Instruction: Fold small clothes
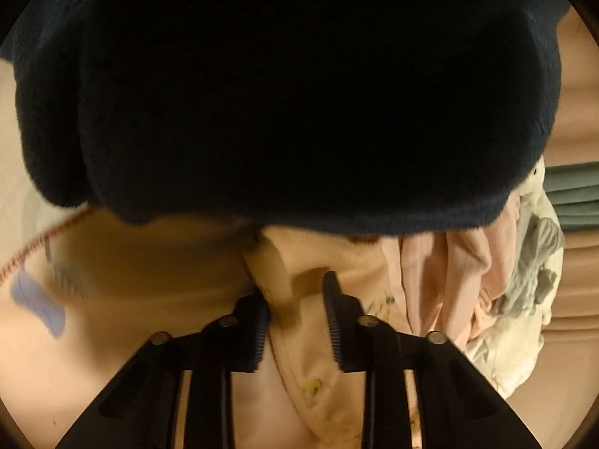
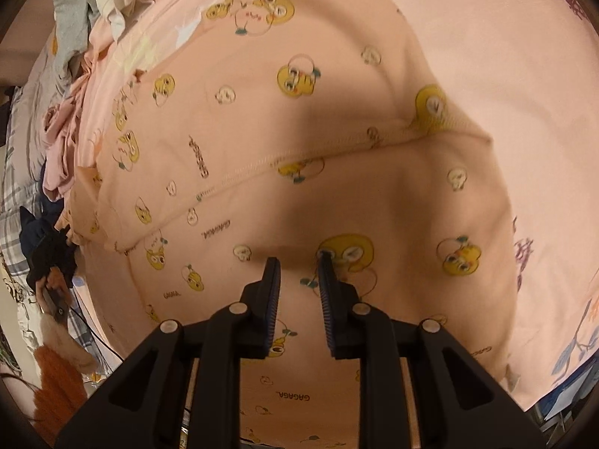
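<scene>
A pink garment printed with yellow cartoon chicks [image 2: 284,142] lies spread flat and fills the right wrist view; a hem seam crosses its middle. My right gripper [image 2: 297,262] hovers just above it, jaws a little apart with nothing between them. In the left wrist view, my left gripper [image 1: 295,284] has its jaws apart around a raised fold of the pink cloth [image 1: 284,280]; whether it is pinched I cannot tell. A dark navy fuzzy garment [image 1: 284,93] hangs close to the lens and hides the upper view.
A heap of pink, cream and grey clothes [image 1: 516,280] lies to the right of the left gripper; it also shows at the far left in the right wrist view [image 2: 86,18]. A pale sheet with purple and blue flower prints [image 2: 524,56] lies under the garment.
</scene>
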{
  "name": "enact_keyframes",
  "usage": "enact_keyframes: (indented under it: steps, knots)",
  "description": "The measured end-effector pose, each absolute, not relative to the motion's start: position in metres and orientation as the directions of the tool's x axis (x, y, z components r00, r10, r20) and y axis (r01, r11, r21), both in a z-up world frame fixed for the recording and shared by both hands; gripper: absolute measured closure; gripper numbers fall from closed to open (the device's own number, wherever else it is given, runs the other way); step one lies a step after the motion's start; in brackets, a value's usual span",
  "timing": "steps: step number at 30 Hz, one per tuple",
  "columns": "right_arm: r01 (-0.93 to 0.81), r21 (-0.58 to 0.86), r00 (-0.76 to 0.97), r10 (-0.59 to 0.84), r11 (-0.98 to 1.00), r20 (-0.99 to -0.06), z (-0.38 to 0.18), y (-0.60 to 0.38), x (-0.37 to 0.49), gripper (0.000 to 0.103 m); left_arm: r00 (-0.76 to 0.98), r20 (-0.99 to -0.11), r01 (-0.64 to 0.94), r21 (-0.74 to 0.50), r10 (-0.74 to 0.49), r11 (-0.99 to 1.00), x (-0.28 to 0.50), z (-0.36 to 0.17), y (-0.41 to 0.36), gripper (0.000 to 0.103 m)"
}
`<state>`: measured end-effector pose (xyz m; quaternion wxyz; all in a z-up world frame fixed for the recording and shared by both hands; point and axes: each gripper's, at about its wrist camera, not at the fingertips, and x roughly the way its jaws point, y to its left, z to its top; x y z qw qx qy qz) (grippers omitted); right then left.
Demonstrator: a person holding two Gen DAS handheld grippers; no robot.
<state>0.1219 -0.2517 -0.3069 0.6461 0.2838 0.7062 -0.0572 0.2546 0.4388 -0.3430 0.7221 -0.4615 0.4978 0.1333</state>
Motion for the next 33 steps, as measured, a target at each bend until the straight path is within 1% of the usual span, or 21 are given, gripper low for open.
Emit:
enact_keyframes:
  steps: [1,3,5,7,10,13,15,18,22,24,26,27,29,31,32,33]
  knots:
    - [0.481,0.287,-0.007,0.331,0.829,-0.944,-0.308,-0.253,0.118,0.081,0.453,-0.855,-0.65,-0.51,-0.251,0.563,0.256,-0.343,0.438,0.094]
    - [0.487,0.28,-0.021,0.331,0.827,-0.943,-0.312,-0.251,0.116,0.081,0.437,-0.866,-0.637,-0.49,-0.244,0.595,0.256,-0.339,0.436,0.095]
    - [0.489,0.277,-0.021,0.329,0.827,-0.944,-0.312,-0.249,0.113,0.081,0.423,-0.887,-0.635,-0.438,-0.188,0.636,0.256,-0.326,0.427,0.098]
    - [0.489,0.29,-0.011,0.339,0.822,-0.941,-0.309,-0.247,0.113,0.081,0.422,-0.893,-0.592,-0.402,-0.156,0.699,0.257,-0.307,0.412,0.098]
    - [0.487,0.314,0.017,0.351,0.815,-0.936,-0.3,-0.248,0.114,0.081,0.471,-0.866,-0.516,-0.423,-0.166,0.744,0.254,-0.268,0.383,0.098]
    - [0.485,0.349,0.058,0.369,0.802,-0.928,-0.289,-0.252,0.117,0.081,0.52,-0.844,-0.46,-0.408,-0.133,0.789,0.248,-0.229,0.35,0.098]
    - [0.476,0.372,0.08,0.382,0.797,-0.921,-0.283,-0.254,0.118,0.081,0.576,-0.806,-0.423,-0.438,-0.137,0.793,0.231,-0.197,0.333,0.098]
    - [0.452,0.392,0.1,0.391,0.801,-0.915,-0.275,-0.259,0.117,0.081,0.657,-0.744,-0.413,-0.49,-0.121,0.768,0.202,-0.157,0.321,0.098]
    - [0.467,0.421,0.138,0.406,0.778,-0.903,-0.263,-0.278,0.106,0.081,0.694,-0.718,-0.423,-0.468,-0.054,0.776,0.169,-0.113,0.31,0.098]
    - [0.476,0.431,0.152,0.411,0.767,-0.899,-0.258,-0.286,0.1,0.081,0.719,-0.691,-0.395,-0.488,-0.068,0.778,0.154,-0.096,0.296,0.098]
    - [0.478,0.429,0.158,0.405,0.766,-0.9,-0.252,-0.295,0.095,0.081,0.72,-0.691,-0.376,-0.459,-0.057,0.805,0.159,-0.089,0.272,0.098]
    - [0.478,0.429,0.161,0.404,0.766,-0.9,-0.249,-0.301,0.092,0.081,0.72,-0.693,-0.365,-0.415,-0.03,0.833,0.159,-0.079,0.254,0.098]
    - [0.477,0.436,0.174,0.404,0.763,-0.898,-0.243,-0.312,0.087,0.081,0.724,-0.69,-0.337,-0.366,-0.01,0.867,0.165,-0.069,0.227,0.098]
    - [0.481,0.442,0.194,0.399,0.757,-0.896,-0.237,-0.326,0.081,0.081,0.729,-0.683,-0.279,-0.364,-0.051,0.889,0.171,-0.067,0.204,0.098]
    - [0.485,0.444,0.202,0.397,0.754,-0.895,-0.235,-0.331,0.079,0.081,0.726,-0.679,-0.225,-0.384,-0.108,0.896,0.175,-0.067,0.18,0.098]
    - [0.489,0.445,0.21,0.394,0.75,-0.895,-0.233,-0.338,0.077,0.081,0.721,-0.679,-0.195,-0.39,-0.138,0.9,0.18,-0.069,0.165,0.098]
